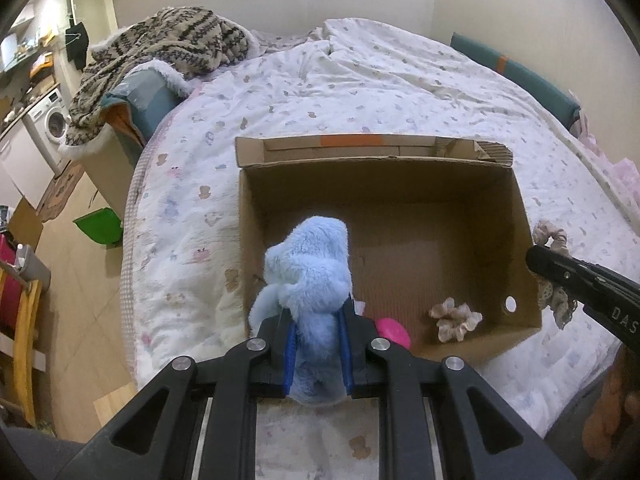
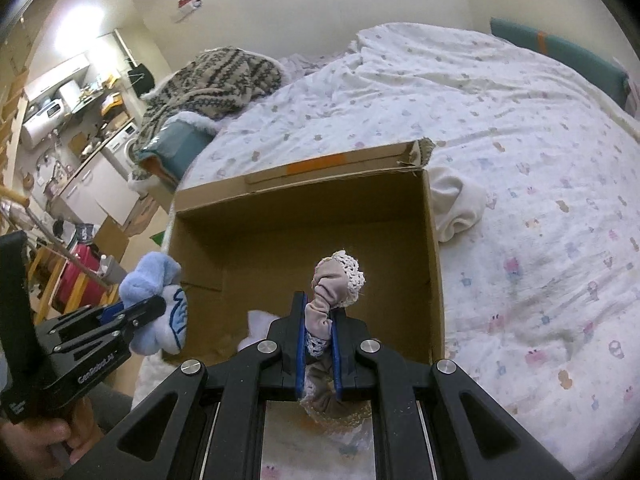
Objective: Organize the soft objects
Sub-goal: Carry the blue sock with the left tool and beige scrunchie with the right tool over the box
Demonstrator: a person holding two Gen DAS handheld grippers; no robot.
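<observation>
My left gripper [image 1: 318, 320] is shut on a fluffy light-blue plush toy [image 1: 310, 264], held over the near left corner of an open cardboard box [image 1: 380, 168] on the bed. The same toy [image 2: 154, 280] and left gripper [image 2: 156, 308] show at the left of the right wrist view. My right gripper [image 2: 318, 312] is shut on a grey scrunchie with white lace trim [image 2: 338, 280], above the box [image 2: 304, 184] near its front wall. Inside the box lie a beige scrunchie [image 1: 456, 318] and a pink object [image 1: 394, 332], partly hidden by my left fingers.
The box rests on a bed with a white printed quilt [image 1: 360, 88]. A white cloth [image 2: 456, 204] lies against the box's right side. A patterned knit blanket [image 1: 160, 52] is draped at the bed's far left. Wooden floor with a green bin [image 1: 100, 226] lies left of the bed.
</observation>
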